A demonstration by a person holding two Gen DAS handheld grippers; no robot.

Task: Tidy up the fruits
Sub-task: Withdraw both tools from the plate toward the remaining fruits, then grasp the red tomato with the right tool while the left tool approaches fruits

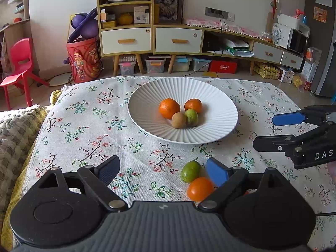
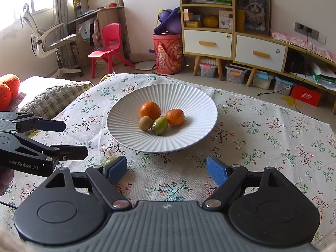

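A white ribbed plate (image 1: pixel 147 96) (image 2: pixel 130 96) stands on the floral cloth and holds two oranges (image 1: pixel 169 108) (image 1: pixel 193 105), a brown kiwi (image 1: pixel 179 120) and a green fruit (image 1: pixel 191 117). In front of it a loose green fruit (image 1: pixel 190 171) and a small orange (image 1: pixel 200 189) lie on the cloth, just inside the right finger of my left gripper (image 1: pixel 162 166), whose jaws stand wide and touch neither. My right gripper (image 2: pixel 166 164) is open over bare cloth, and the loose green fruit (image 2: pixel 109 161) peeks from behind its left finger. Each gripper shows in the other's view (image 1: pixel 265 131) (image 2: pixel 74 139).
A knitted blanket (image 1: pixel 14 138) covers the seat at the table's left edge, with two orange round things (image 2: pixel 8 86) on it. Beyond the far edge of the cloth (image 1: pixel 117 77) is open floor, then a red chair (image 1: pixel 21 63) and a cabinet (image 1: pixel 151 40).
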